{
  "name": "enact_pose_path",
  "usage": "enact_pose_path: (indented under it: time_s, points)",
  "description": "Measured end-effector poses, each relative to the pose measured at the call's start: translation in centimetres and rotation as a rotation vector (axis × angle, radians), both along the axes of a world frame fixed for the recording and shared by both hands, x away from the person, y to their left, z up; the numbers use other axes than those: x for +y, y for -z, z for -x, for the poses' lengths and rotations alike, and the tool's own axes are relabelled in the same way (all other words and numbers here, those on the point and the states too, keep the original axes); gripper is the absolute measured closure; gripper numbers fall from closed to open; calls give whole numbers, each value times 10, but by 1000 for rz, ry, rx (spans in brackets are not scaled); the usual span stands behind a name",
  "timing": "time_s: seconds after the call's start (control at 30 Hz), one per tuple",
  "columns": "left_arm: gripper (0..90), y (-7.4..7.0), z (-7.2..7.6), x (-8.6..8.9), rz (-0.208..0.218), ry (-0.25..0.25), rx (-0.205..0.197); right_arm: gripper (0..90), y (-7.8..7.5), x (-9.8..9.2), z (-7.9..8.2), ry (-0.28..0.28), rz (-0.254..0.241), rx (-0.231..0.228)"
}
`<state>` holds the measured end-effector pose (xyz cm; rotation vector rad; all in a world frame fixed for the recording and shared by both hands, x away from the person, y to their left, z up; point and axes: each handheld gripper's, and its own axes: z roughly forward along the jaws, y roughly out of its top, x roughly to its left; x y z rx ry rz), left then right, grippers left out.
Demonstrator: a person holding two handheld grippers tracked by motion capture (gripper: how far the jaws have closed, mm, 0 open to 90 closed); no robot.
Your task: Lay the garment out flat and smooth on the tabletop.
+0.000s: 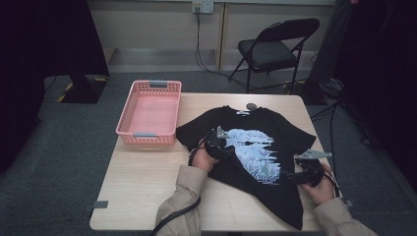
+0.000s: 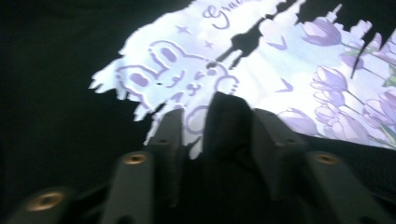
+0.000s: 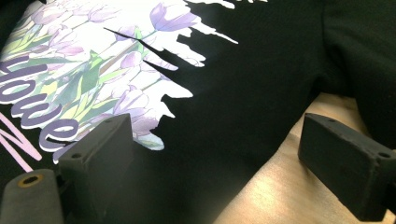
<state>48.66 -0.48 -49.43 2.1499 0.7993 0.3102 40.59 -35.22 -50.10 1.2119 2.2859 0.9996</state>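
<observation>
Between left gripper (image 2: 224, 126) jaws, pinched T-shirt (image 2: 60, 93) fold

Bare table (image 1: 147, 177) left of the T-shirt (image 1: 275, 196) seems free; the pink basket (image 1: 150, 110) blocks its far-left corner

High view dim overall, corners fall to near black, soft low-res look. Tabletop (image 1: 147, 172) evenly lit from above, weak shadows. Left gripper view blurred, likely motion; black t-shirt (image 2: 56, 93) crushed to no detail, its pale print (image 2: 261, 60) near blown out. Right gripper view sharper, print bright, warm sheen on the wood (image 3: 280, 186), near claw pads (image 3: 98, 154) soft, out of focus.
</observation>
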Motion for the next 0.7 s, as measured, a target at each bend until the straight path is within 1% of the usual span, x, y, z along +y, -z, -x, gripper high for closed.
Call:
enact_pose_path:
  time_s: [0.03, 0.07, 0.13, 0.2, 0.23, 0.33, 0.53, 0.7]
  points:
    - [589, 0, 1, -1, -1, 4, 4, 95, 0, 0, 0, 0, 0, 0]
    - [646, -1, 1, -2, -4, 10, 7, 95, 0, 0, 0, 0, 0, 0]
    - [725, -2, 2, -4, -9, 20, 18, 94, 0, 0, 0, 0, 0, 0]
    - [784, -4, 3, -6, -24, 25, 16, 95, 0, 0, 0, 0, 0, 0]
    - [806, -5, 4, -6, -19, 28, 19, 95, 0, 0, 0, 0, 0, 0]
    - [824, -10, 7, -3, -3, 45, 14, 95, 0, 0, 0, 0, 0, 0]
    - [833, -21, 19, 6, 35, 66, 13, 95, 0, 0, 0, 0, 0, 0]
    - [836, -28, 28, 10, 48, 87, 18, 95, 0, 0, 0, 0, 0, 0]
